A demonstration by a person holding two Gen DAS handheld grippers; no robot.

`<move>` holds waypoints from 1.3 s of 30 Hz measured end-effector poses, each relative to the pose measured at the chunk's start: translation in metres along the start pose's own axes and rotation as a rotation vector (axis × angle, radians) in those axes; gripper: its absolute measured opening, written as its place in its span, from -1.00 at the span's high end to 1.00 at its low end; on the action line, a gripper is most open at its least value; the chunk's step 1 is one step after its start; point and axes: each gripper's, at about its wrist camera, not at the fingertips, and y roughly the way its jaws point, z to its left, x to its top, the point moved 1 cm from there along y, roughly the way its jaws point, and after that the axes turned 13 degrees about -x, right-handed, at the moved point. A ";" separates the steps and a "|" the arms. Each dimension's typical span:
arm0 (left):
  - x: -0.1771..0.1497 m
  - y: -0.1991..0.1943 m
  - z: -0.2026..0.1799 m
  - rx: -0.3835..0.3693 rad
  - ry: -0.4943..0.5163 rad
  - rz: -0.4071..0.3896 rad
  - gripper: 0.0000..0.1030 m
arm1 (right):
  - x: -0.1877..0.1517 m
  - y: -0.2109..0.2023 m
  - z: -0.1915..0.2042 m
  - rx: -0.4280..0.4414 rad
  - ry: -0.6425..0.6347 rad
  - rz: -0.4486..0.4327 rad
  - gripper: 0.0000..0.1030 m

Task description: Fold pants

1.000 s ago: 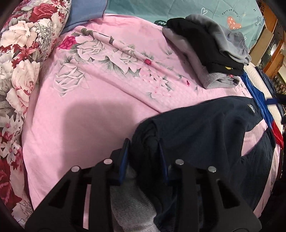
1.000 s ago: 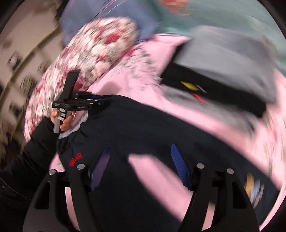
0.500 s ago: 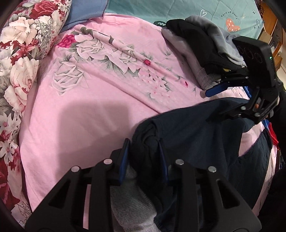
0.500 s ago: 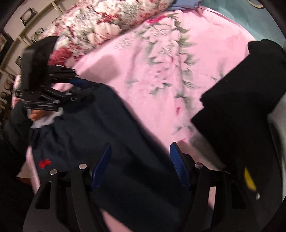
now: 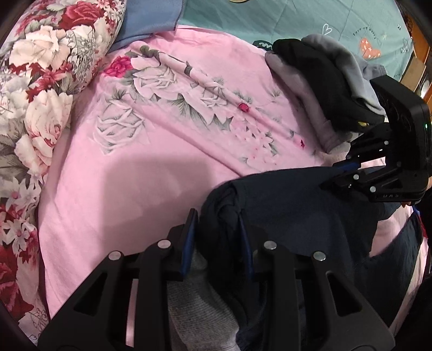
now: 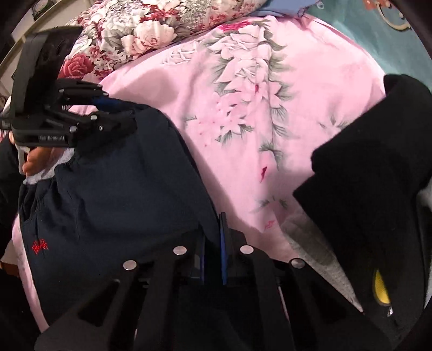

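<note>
Claws gripping: left claw (image 5: pixel 218 229) and right claw (image 6: pixel 213 243) both pinching navy pants (image 6: pixel 121 189) edge on bed (image 5: pixel 135 175); folding barely starting, judging by the spread fabric.

Navy pants (image 5: pixel 297 205) with red logo (image 6: pixel 40 245), pink floral sheet (image 5: pixel 135 167), teal quilt (image 5: pixel 270 19)

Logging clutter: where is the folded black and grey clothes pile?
The folded black and grey clothes pile lies on the pink floral sheet, upper right in the left-wrist view, beyond the navy pants.
</note>
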 end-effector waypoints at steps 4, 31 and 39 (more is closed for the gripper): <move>0.000 -0.025 -0.011 -0.029 -0.012 -0.040 0.44 | -0.005 -0.046 0.009 0.003 0.018 -0.045 0.83; -0.182 -0.165 -0.083 -0.006 0.046 -0.124 -0.62 | -0.129 -0.099 0.199 0.127 0.112 -0.094 0.05; -0.140 -0.196 -0.114 -0.004 -0.118 -0.316 -0.71 | -0.115 -0.091 0.175 0.113 0.232 -0.137 0.72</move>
